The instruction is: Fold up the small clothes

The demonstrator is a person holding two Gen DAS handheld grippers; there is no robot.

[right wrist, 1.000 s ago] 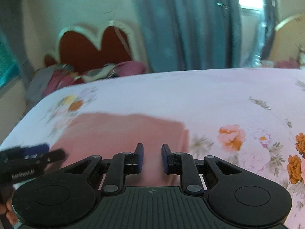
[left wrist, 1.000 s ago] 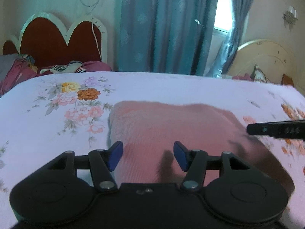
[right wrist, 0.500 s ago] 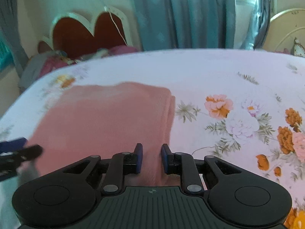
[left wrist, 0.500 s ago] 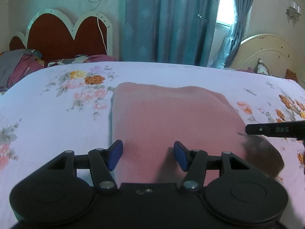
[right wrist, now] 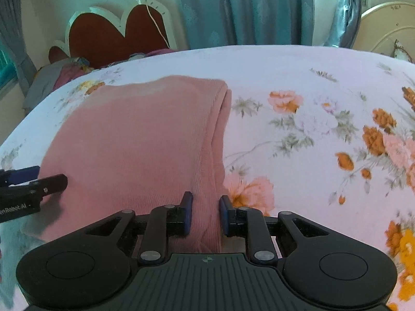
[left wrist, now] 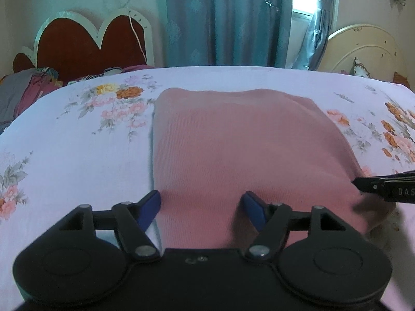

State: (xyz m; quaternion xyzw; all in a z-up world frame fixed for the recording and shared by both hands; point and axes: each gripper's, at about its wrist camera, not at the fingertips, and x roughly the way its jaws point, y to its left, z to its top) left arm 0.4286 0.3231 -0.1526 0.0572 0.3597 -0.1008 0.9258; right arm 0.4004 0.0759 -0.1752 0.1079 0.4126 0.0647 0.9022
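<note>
A pink ribbed garment (left wrist: 241, 142) lies folded flat on the floral bedsheet (left wrist: 77, 155); it also shows in the right wrist view (right wrist: 135, 140), with stacked folded layers along its right edge. My left gripper (left wrist: 202, 207) is open over the garment's near left corner, its left finger at the cloth's left edge. My right gripper (right wrist: 206, 212) has its jaws narrowly apart around the garment's near right edge, and cloth sits between the pads. Each gripper's tip shows at the side of the other's view.
A red heart-shaped headboard (left wrist: 85, 46) with a pile of clothes (left wrist: 23, 90) stands at the far left. Teal curtains (left wrist: 225, 20) hang behind the bed. A cream headboard (left wrist: 363, 49) stands at the far right. The sheet (right wrist: 324, 129) extends right of the garment.
Both grippers have come down and closer to the garment's near edge. The right gripper's jaws have opened slightly around the folded edge. The left gripper has stayed open.
</note>
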